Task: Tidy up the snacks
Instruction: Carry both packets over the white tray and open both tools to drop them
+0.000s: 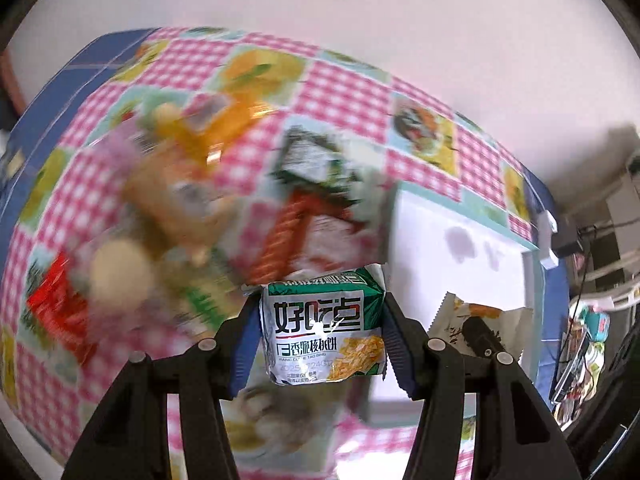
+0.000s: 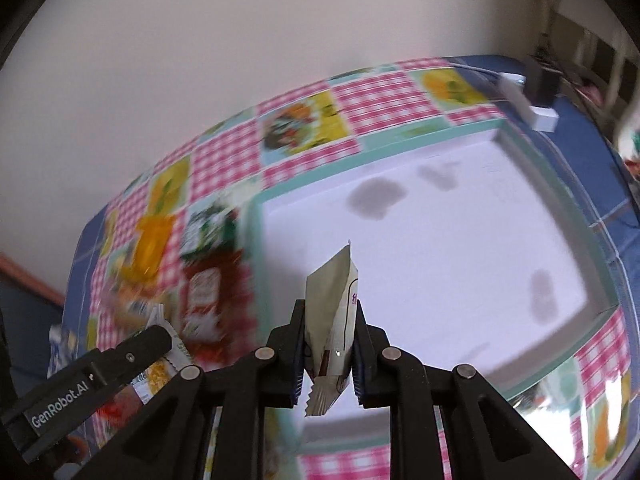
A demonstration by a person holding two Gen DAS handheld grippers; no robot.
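Observation:
My left gripper (image 1: 322,338) is shut on a green and white snack packet (image 1: 324,334) with yellow biscuits printed on it, held above the checked cloth. Behind it lies a blurred heap of snack packets (image 1: 168,200). My right gripper (image 2: 330,346) is shut on a thin beige sachet (image 2: 334,320), edge-on, over the white tray (image 2: 440,264). In the left wrist view that beige sachet (image 1: 452,322) and a right finger (image 1: 482,338) show at the right. In the right wrist view the left gripper's finger (image 2: 132,354) and its packet (image 2: 158,376) show at the lower left.
The white tray (image 1: 480,248) has a teal rim and grey blotches on its floor. A pink checked cloth (image 2: 376,96) covers a blue table. A white block (image 2: 536,114) sits at the table's far right corner. Clutter (image 1: 580,344) lies beyond the right edge.

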